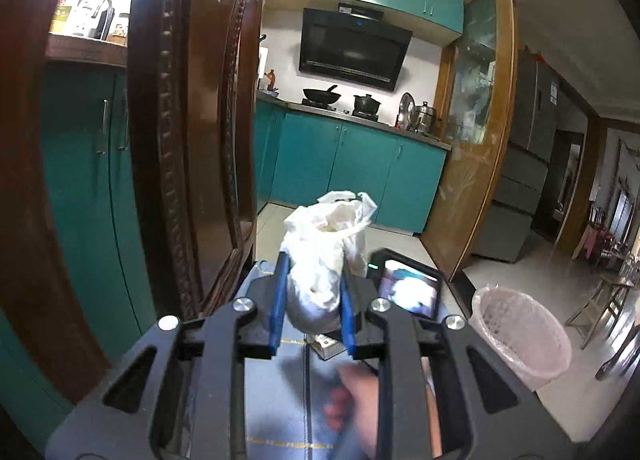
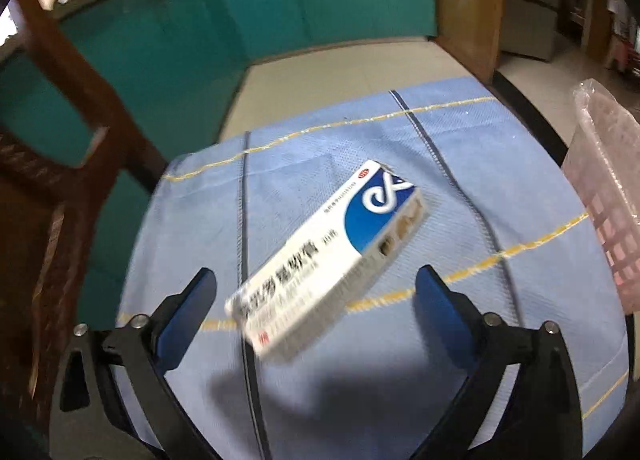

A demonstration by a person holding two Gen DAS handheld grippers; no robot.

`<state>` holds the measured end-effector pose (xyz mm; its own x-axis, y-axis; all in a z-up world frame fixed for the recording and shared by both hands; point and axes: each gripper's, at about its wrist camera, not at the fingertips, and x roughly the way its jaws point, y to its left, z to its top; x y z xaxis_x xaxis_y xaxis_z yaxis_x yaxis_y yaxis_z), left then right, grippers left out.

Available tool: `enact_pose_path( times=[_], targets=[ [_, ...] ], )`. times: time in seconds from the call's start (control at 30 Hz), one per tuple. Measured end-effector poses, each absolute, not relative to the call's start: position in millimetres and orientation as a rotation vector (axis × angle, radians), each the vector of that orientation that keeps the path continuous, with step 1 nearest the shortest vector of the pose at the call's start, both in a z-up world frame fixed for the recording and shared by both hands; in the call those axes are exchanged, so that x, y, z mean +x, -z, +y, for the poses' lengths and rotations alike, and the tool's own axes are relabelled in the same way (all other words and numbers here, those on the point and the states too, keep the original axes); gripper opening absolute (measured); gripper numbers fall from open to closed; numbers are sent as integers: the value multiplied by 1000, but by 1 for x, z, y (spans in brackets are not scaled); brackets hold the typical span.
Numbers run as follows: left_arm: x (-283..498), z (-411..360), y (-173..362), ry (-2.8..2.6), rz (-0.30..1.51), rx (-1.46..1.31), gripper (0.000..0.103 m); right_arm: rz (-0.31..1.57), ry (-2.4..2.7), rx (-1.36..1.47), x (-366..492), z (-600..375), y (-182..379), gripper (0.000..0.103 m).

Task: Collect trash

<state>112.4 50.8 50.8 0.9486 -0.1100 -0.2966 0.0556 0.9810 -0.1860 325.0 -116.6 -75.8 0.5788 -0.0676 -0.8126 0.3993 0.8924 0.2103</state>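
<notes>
My left gripper point(image 1: 312, 284) is shut on a crumpled white plastic bag point(image 1: 326, 256) and holds it up above the blue cloth-covered table point(image 1: 280, 392). My right gripper point(image 2: 316, 284) is open, its blue fingers either side of a white and blue medicine box point(image 2: 332, 256) that lies on the blue cloth point(image 2: 460, 164). The right gripper's back and its screen point(image 1: 408, 288) show in the left wrist view, with the box point(image 1: 326, 344) just below the bag. A bin with a pink liner point(image 1: 520, 332) stands on the floor to the right; its pink side shows in the right wrist view point(image 2: 608, 200).
A dark wooden chair back point(image 1: 192, 120) stands close on the left. Teal kitchen cabinets point(image 1: 352, 164) and a stove with pots lie ahead. A wooden sliding door frame point(image 1: 472, 140) is at right. The operator's hand point(image 1: 356, 404) is under the left gripper.
</notes>
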Motion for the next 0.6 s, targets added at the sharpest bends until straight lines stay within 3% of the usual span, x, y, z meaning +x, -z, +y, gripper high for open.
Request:
enact_pose_path(
  times=[0.07, 0.1, 0.2, 0.23, 0.33, 0.6],
  targets=[
    [112, 48, -48, 91, 319, -172, 23, 967, 311, 363, 341, -111, 86, 82],
    [116, 50, -46, 99, 334, -177, 23, 980, 319, 352, 348, -111, 91, 82],
    [123, 52, -46, 120, 371, -191, 23, 959, 336, 268, 348, -109, 90, 54],
    [124, 51, -48, 125, 380, -193, 23, 956, 322, 265, 346, -111, 89, 38],
    [126, 45, -47, 145, 394, -181, 24, 969, 225, 254, 334, -122, 87, 21],
    [136, 33, -35, 207, 505, -145, 24, 820, -33, 197, 221, -175, 37, 20]
  ],
)
